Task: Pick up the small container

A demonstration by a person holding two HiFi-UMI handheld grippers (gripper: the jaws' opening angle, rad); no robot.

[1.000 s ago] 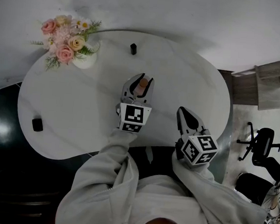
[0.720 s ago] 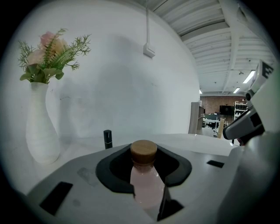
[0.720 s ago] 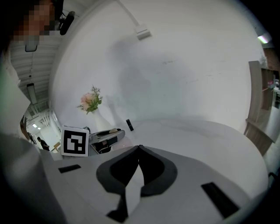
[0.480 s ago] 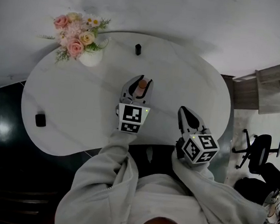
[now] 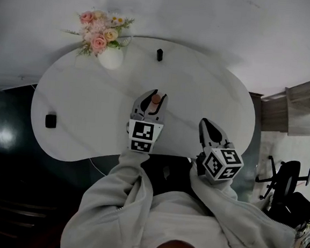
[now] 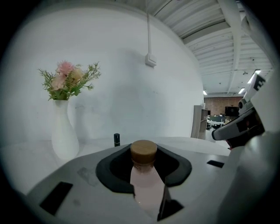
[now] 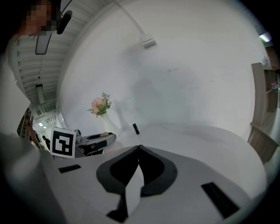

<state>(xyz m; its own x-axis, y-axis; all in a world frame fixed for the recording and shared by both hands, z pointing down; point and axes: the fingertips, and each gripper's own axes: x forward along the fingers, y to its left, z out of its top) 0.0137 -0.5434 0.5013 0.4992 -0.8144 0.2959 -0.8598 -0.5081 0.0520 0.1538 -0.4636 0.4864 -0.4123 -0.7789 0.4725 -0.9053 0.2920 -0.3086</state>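
The small container is a pale pink bottle (image 6: 148, 189) with a round wooden cap (image 5: 156, 99). My left gripper (image 5: 153, 97) is shut on it, and the bottle stands upright between the dark pads (image 6: 114, 168) with its cap above them. Its base is hidden, so I cannot tell whether it touches the white table (image 5: 92, 99). In the right gripper view the left gripper (image 7: 95, 141) and the bottle show at the left. My right gripper (image 5: 208, 126) is over the table's near right edge, its jaw tips touching (image 7: 139, 147) and nothing between them.
A white vase (image 5: 111, 58) of pink flowers (image 6: 68, 80) stands at the table's far left. A small black upright object (image 5: 159, 55) is at the far edge, and a black block (image 5: 50, 121) is at the near left edge. An office chair (image 5: 286, 178) is at the right, off the table.
The head view has shifted, so the table and vase sit further right in the picture. The left gripper, still holding the bottle, has moved left and nearer over the table. The right gripper hardly moved.
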